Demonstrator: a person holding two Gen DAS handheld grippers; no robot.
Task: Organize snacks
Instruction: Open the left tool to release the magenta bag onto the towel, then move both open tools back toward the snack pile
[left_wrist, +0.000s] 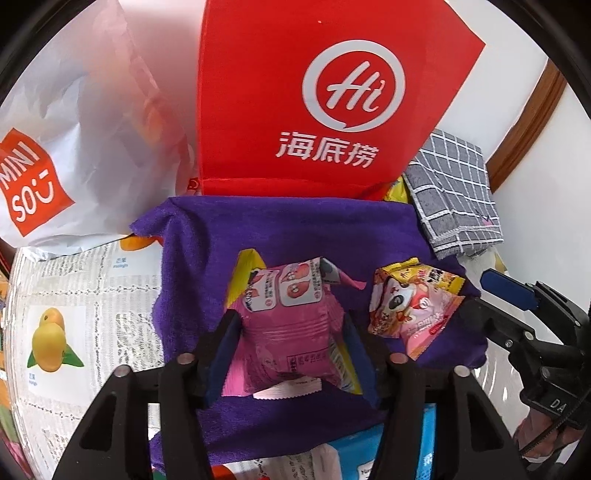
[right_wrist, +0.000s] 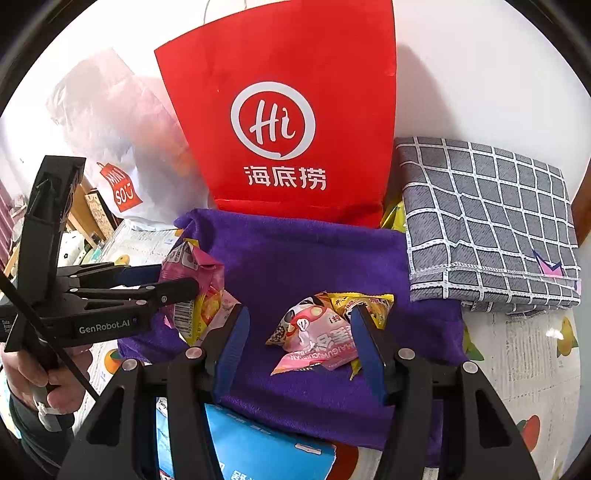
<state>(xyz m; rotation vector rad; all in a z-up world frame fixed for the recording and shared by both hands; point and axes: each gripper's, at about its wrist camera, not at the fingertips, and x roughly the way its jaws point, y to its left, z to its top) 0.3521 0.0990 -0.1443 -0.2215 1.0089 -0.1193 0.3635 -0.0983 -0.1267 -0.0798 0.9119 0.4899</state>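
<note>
My left gripper (left_wrist: 291, 332) is clamped tight; my right gripper (right_wrist: 299, 332) hangs with jaws spread wide.

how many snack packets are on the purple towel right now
2. A pink packet sits between the left gripper fingers; a pink-and-yellow packet lies to its right on the purple towel. More may be hidden behind the red bag.

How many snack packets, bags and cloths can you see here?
Snack packets: 2, a pink snack packet and a panda snack packet
Bags: 2, a red Haidilao bag and a white Miniso bag
Cloths: 2, a purple towel and a grey checked cloth
Total: 6
</note>
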